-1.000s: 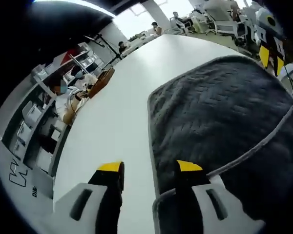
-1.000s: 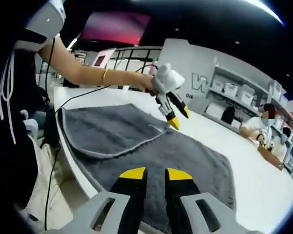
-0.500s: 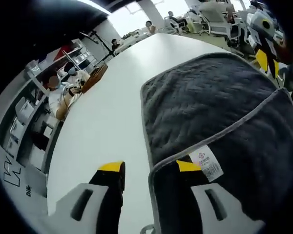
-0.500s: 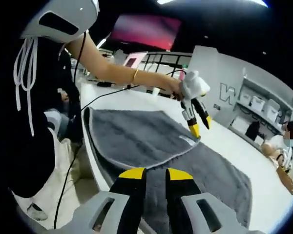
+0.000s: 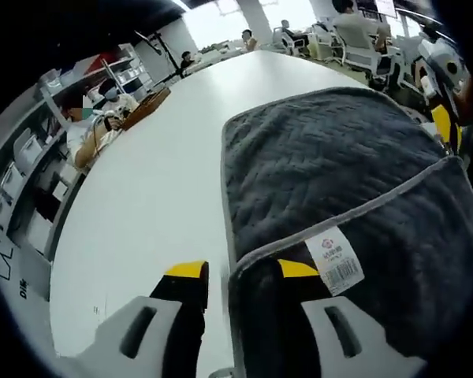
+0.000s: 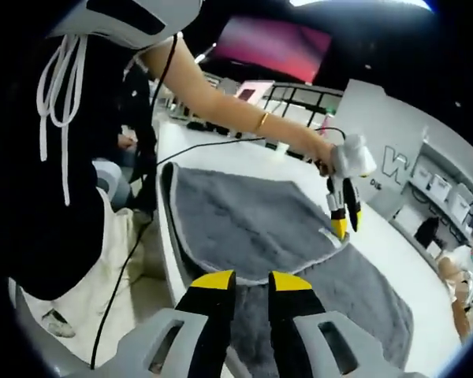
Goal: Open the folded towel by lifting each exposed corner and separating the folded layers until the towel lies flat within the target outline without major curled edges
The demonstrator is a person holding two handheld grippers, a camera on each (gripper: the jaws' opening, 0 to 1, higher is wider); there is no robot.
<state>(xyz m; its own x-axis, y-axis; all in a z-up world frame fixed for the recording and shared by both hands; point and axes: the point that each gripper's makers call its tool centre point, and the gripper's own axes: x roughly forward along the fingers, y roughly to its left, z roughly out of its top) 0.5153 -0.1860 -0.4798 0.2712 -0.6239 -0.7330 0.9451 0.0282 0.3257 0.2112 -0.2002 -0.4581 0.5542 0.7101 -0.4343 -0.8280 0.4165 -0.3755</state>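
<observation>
Since a second ago my left gripper (image 5: 236, 272) has carried the towel (image 5: 339, 157) corner further across – the white label (image 5: 335, 260) now shows at 4 o'clock of its tips, where before only the grey hem lay there. Its jaws stand a little apart with the folded corner's hem between them, the right jaw under the cloth; I take it as grasping the corner.

From the right gripper view, that left gripper (image 6: 340, 227) hangs tips-down at 2 o'clock, pinching the upper layer's corner above the lower layer. My right gripper (image 6: 251, 280) has its jaws nearly together at the towel's (image 6: 244, 224) near hem; whether it pinches cloth I cannot tell.

No containers near; shelves (image 5: 31, 157) with bins stand far off at 9 o'clock.

White table (image 5: 150, 181) lies bare to the left of the towel's edge – wide room there. A cable (image 6: 134, 260) hangs off the table's (image 6: 221, 153) near side.
</observation>
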